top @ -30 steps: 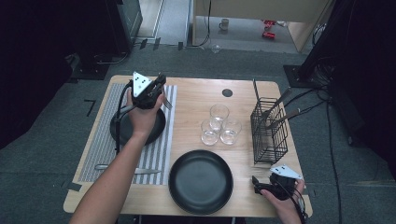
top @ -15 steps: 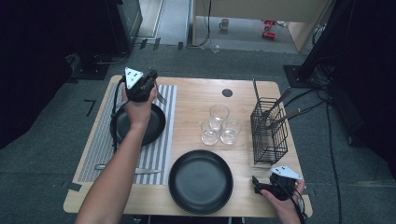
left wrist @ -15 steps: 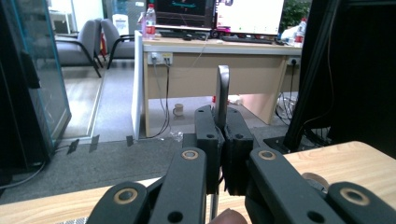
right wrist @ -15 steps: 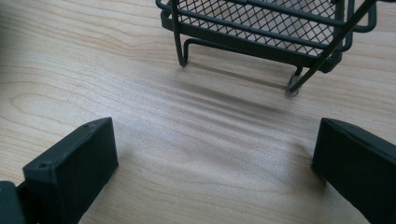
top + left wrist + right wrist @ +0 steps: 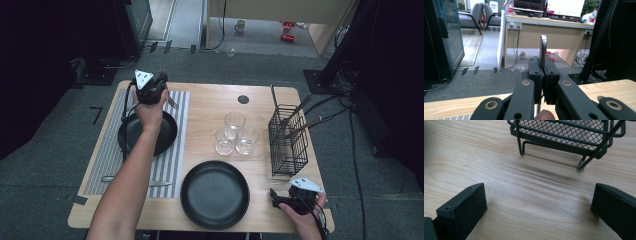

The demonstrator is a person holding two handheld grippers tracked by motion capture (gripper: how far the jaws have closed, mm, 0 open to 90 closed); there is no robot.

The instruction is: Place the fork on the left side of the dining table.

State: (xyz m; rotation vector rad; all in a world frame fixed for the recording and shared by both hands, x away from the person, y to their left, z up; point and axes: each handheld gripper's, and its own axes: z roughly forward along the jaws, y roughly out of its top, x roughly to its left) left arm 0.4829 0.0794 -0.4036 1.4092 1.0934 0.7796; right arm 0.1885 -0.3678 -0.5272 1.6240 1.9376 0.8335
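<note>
The left tongs (image 5: 159, 84) were raised over the far left part of the desk (image 5: 205, 107), at about eleven o'clock from the large black plate (image 5: 215, 194), and their jaws were clamped together on a piece of metal cutlery (image 5: 543, 51). In the left gripper view that piece stood upright between the two black jaws, its flat handle end rising above them, while the working end below was hidden, so whether it was a knife, fork or spoon could not be told. In the high view a thin silver tip (image 5: 172, 103) stuck out from the tongs toward four o'clock, above the striped placemat (image 5: 176, 150). Directly under the person's left hand (image 5: 150, 111) a smaller black plate (image 5: 165, 134) lay on the placemat, and a knife (image 5: 155, 184) lay along the mat's near edge. Three clear glasses (image 5: 235, 134) stood bunched at the desk's middle, with a black wire basket (image 5: 287, 142) at three o'clock from them, holding some utensils. The right tongs (image 5: 276, 198) rested low at the near right corner of the desk, at four o'clock from the large plate, their jaws wide apart with bare wood between them; the right gripper view showed the basket's foot (image 5: 580, 167) just ahead at twelve o'clock.
</note>
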